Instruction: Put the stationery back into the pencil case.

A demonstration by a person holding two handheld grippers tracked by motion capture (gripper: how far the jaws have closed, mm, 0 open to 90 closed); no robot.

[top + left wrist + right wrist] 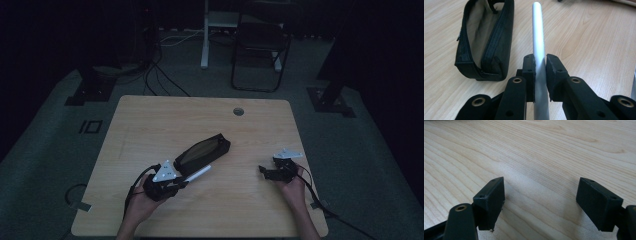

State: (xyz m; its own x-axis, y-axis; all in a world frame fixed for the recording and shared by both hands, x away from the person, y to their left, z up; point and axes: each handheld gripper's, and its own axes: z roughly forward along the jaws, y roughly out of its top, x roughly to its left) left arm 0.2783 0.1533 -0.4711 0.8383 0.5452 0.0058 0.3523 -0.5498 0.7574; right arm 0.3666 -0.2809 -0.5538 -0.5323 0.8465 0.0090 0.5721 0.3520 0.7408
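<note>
Pen, silver, centre of frame, pinched between left tongs beside open black pouch on bench. Right tongs spread, empty, lower right. Risk: smooth barrel may slip or pivot.

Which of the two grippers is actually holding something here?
The left gripper: its jaws clamp a silver pen beside the black pouch. The right gripper is open above bare table.
</note>
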